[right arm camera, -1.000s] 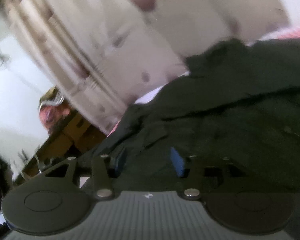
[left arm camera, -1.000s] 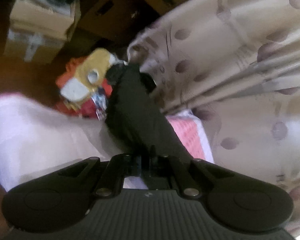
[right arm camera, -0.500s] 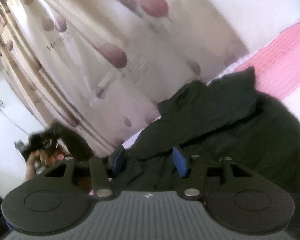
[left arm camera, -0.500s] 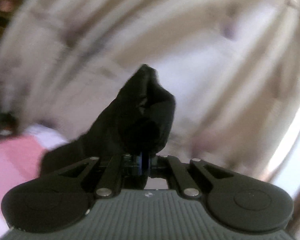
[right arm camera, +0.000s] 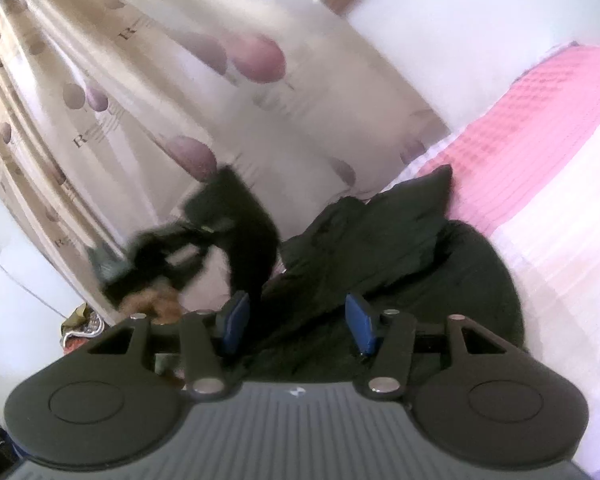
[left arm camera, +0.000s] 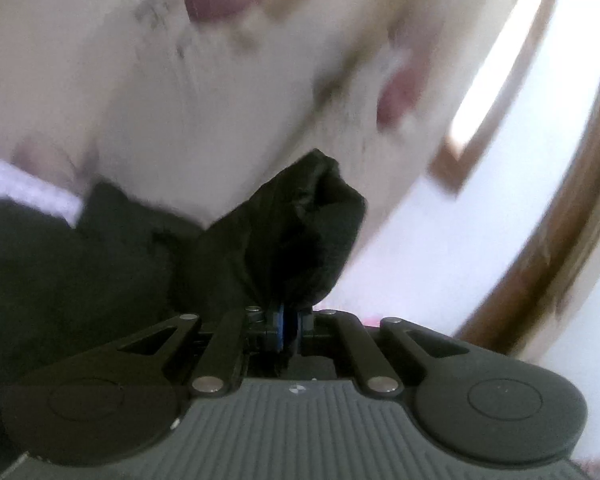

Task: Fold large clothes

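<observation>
L gripper (left arm camera: 284, 326): blue pads pressed together, pinching a bunched fold of the black garment (left arm camera: 292, 236), which rises straight up out of the pinch. To its left more of the same dark cloth spreads low, w/ a strip of pale bedcover (left arm camera: 28, 192) past it. Behind: cream curtain (left arm camera: 180, 80) w/ purplish blobs, blurred; further right a brown wooden frame (left arm camera: 540, 240) against white wall.

R gripper (right arm camera: 296, 322): fingers spread wide, blue pads (right arm camera: 362, 324) well apart, nothing between them being squeezed; black cloth lies just in front of and under the gap. Most of the garment sits heaped on the bed ahead, one pointed corner sticking up toward the pink-and-white bedspread (right arm camera: 540, 140) on the right. Left of centre, a raised strip of the cloth goes up to the other gripper, seen blurred w/ the person's hand (right arm camera: 156, 300) below it. Beyond that, the patterned curtain w/ "R" letters and purple spots; white wall top right. Small colourful clutter (right arm camera: 78, 326) low at far left, too small to ID.
</observation>
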